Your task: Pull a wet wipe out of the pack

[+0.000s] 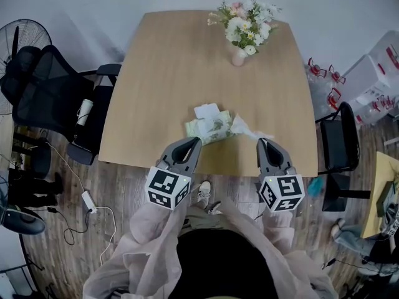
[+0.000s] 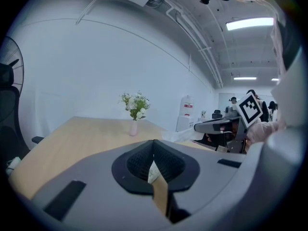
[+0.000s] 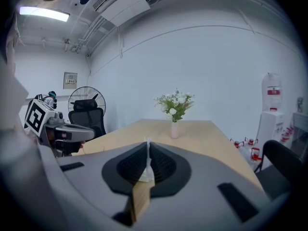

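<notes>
A pale green wet-wipe pack [image 1: 209, 127] with its white lid flap up lies near the table's front edge. My left gripper [image 1: 197, 141] is shut on the pack's near left corner, and a bit of the pack [image 2: 153, 172] shows between its jaws. A white wipe [image 1: 248, 129] trails from the pack's top toward the right. My right gripper [image 1: 262, 141] is shut on the far end of that wipe, and a sliver of wipe [image 3: 145, 171] stands pinched between its jaws. Both grippers point slightly down over the table edge.
A pink vase of flowers [image 1: 243, 31] stands at the far side of the wooden table [image 1: 162, 86]. A black office chair [image 1: 56, 98] and a fan [image 1: 19, 36] are at the left. Another chair [image 1: 340, 136] and water bottles [image 1: 327, 73] are at the right.
</notes>
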Motion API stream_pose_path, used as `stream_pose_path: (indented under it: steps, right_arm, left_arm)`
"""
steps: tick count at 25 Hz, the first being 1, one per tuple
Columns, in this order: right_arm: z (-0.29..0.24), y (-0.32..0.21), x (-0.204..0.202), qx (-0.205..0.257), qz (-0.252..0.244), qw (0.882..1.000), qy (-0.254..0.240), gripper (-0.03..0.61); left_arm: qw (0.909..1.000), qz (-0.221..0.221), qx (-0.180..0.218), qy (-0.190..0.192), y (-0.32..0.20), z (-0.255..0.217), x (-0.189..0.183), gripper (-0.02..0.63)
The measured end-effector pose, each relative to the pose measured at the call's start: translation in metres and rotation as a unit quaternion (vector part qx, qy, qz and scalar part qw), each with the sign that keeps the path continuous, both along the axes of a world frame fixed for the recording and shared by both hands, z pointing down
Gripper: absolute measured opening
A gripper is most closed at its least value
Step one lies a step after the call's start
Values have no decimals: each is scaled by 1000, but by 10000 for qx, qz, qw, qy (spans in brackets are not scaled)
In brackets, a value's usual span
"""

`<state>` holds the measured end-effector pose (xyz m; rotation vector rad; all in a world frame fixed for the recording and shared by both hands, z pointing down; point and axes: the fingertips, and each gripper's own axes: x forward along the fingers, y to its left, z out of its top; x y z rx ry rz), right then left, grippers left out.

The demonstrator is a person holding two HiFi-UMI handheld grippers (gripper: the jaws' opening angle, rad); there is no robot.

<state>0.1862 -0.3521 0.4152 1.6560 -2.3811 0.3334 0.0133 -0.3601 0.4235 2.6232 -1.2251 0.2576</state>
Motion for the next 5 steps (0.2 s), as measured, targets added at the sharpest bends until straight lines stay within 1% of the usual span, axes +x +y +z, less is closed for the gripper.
stream_pose_path:
  steps: [5]
  right_arm:
    - [3, 1, 0, -31, -23, 10000, 9, 14]
  left_arm:
    - [10000, 0, -27, 33, 0, 2, 3, 11]
